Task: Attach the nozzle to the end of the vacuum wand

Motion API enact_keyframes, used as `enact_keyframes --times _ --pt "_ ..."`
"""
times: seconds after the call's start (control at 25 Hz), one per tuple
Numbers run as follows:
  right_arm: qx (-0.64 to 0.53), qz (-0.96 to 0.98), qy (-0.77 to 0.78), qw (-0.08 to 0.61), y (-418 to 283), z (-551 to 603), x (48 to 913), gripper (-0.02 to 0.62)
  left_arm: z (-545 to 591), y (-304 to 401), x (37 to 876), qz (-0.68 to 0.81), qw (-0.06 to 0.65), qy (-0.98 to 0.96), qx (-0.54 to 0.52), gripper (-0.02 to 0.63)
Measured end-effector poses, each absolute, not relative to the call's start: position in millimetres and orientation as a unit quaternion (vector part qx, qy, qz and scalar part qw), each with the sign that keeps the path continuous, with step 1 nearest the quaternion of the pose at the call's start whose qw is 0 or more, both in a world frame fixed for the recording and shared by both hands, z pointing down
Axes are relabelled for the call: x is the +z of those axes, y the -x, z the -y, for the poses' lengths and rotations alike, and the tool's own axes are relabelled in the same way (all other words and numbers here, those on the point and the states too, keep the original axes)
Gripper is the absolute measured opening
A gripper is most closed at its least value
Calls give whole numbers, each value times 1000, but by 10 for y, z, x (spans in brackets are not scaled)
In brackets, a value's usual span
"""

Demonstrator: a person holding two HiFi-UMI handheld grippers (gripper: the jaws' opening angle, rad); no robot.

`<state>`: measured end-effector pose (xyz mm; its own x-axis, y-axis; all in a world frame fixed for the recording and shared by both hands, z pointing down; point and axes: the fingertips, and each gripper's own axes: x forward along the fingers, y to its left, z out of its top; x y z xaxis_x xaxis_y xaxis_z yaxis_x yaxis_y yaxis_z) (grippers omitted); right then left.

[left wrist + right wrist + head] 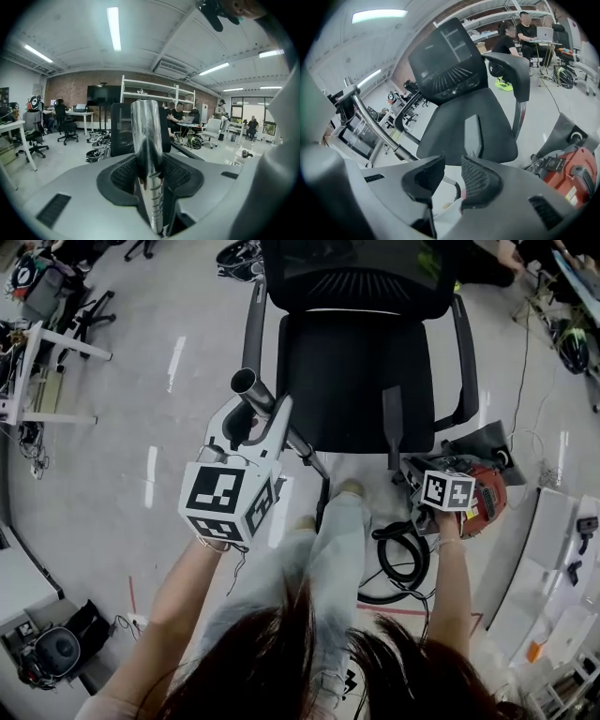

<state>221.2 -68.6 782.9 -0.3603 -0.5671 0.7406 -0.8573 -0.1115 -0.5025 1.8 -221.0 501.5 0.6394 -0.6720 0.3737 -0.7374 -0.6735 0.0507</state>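
The left gripper (pixel 150 174) pinched the shiny metal vacuum wand (pixel 146 133); the right gripper (pixel 446 180), spread and empty, faced the flat black nozzle (pixel 472 135) on the black mesh chair (pixel 450 119).

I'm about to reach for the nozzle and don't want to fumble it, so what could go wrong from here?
The nozzle lies flat on the chair seat, so the open, empty right gripper may push it across the mesh rather than pinch it. The left gripper clamps the wand on smooth, shiny metal; it may slip or twist when the nozzle is pressed on. The hose looped near the right gripper could snag it.
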Motion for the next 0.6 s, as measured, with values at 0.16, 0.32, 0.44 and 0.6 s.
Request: enact_keyframes --times 0.16,0.32,0.44,0.6 --pt "517 635 -556 142 -2283 689 7986 104 2205 39 5030 398 107 -897 158 158" --pt "525 638 -538 168 -2300 658 8146 107 2205 35 5034 403 112 -895 155 158" --pt "537 641 -520 176 -2343 649 8266 115 2181 -28 5039 400 108 -898 148 158" --pt "547 649 -496 183 -2392 664 8431 120 2153 -147 5065 396 106 -900 145 158"
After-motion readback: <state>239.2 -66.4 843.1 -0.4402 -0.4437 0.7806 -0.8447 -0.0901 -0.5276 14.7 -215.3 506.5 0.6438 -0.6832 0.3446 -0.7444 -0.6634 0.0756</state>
